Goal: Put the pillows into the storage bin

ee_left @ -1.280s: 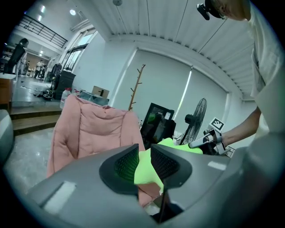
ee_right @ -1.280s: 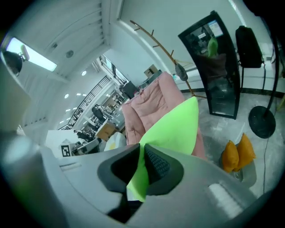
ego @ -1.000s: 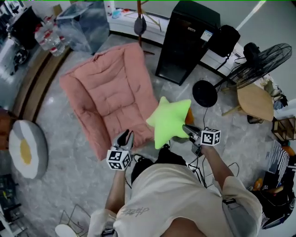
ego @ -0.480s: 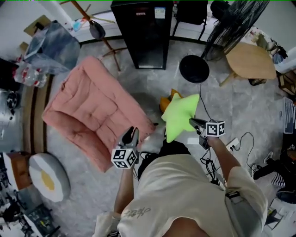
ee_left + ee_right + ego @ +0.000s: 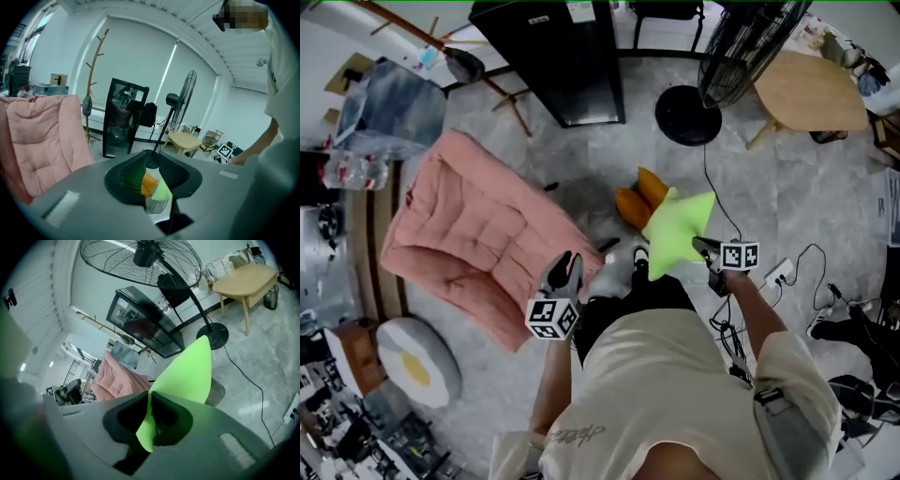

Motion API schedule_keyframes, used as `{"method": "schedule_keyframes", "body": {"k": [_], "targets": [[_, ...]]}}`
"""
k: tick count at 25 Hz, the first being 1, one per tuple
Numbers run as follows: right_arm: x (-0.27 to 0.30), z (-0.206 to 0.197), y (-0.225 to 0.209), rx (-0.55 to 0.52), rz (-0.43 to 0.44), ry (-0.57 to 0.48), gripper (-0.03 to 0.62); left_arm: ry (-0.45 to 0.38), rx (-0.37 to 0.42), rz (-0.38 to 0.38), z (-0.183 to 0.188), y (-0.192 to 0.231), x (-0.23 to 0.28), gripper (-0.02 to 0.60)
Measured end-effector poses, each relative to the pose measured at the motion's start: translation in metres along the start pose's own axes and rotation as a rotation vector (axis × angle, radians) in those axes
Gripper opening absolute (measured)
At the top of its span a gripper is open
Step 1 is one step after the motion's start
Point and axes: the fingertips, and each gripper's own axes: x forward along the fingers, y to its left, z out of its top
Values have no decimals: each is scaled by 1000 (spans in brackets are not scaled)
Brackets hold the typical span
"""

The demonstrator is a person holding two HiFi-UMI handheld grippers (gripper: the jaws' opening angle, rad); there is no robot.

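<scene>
My right gripper (image 5: pixel 705 247) is shut on one point of a lime-green star pillow (image 5: pixel 675 230), which hangs over the grey floor; in the right gripper view the green fabric (image 5: pixel 187 376) is pinched between the jaws (image 5: pixel 151 420). An orange pillow (image 5: pixel 637 197) lies on the floor just beyond the star. My left gripper (image 5: pixel 565 272) hovers at the pink cushion's (image 5: pixel 478 234) near corner, open, its jaws having just opened a little, with nothing between them (image 5: pixel 152 176). A fried-egg pillow (image 5: pixel 417 361) lies at the lower left. A translucent bin (image 5: pixel 380 108) stands at the far left.
A black cabinet (image 5: pixel 553 56) stands at the back, with a standing fan (image 5: pixel 750 37) on a round base (image 5: pixel 686 114) to its right. Right of that is a wooden table (image 5: pixel 811 89). Cables and a power strip (image 5: pixel 778 274) lie on the floor at right.
The view has swung to the right: the pink cushion and the bin slid left. The green star in my right gripper came lower and to the right. The orange pillow has come into sight.
</scene>
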Motion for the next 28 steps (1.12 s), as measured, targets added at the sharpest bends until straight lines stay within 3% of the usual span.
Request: {"method": "schedule_keyframes", "body": {"k": [11,17,22,28], "targets": [[50,-38,-91,149,-138,73,25,118,28,-42,-17,-21,25,106],[85,-65,-130,258,-199,101,26,196,-7,3,-50,-17,-3,109],[115,-75,-154,275,-266,199,28,242,-43,59,-69,-9,-14,109],[139,-84,-175,316,-342,254,31,275,-64,75,-84,-9,-12,110]]}}
